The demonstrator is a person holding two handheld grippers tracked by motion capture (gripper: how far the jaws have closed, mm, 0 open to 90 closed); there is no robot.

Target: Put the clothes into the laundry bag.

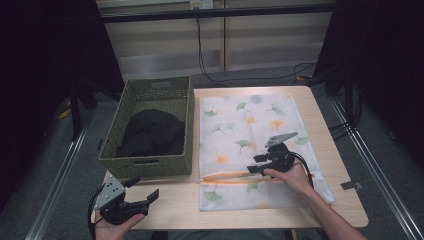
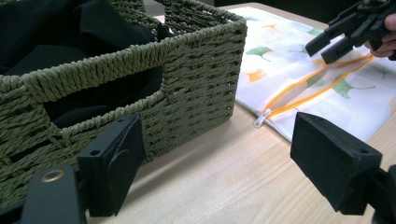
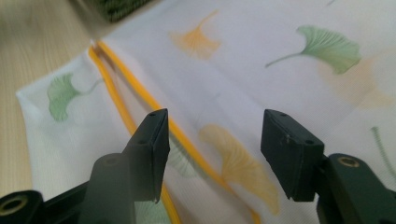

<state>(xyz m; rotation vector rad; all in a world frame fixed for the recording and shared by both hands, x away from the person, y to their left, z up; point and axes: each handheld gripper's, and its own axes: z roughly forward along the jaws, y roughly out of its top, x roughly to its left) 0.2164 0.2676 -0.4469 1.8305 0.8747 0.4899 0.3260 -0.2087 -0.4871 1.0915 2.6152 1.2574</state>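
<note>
Right gripper view: right tongs (image 3: 212, 156) gape wide above the zippered bag (image 3: 261, 60), grasping nothing; left tongs (image 2: 224, 163) released.

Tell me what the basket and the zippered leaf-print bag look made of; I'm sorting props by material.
Basket: olive-green woven twisted cord, probably paper rope or seagrass, matte; the braided strands show. Bag: thin white fabric, likely fine synthetic mesh, printed with ginkgo leaves, lying flat; orange zipper.

A white laundry bag (image 1: 250, 145) printed with green and orange ginkgo leaves lies flat on the counter (image 1: 330, 150), its orange zipper (image 1: 235, 176) partly open.
</note>
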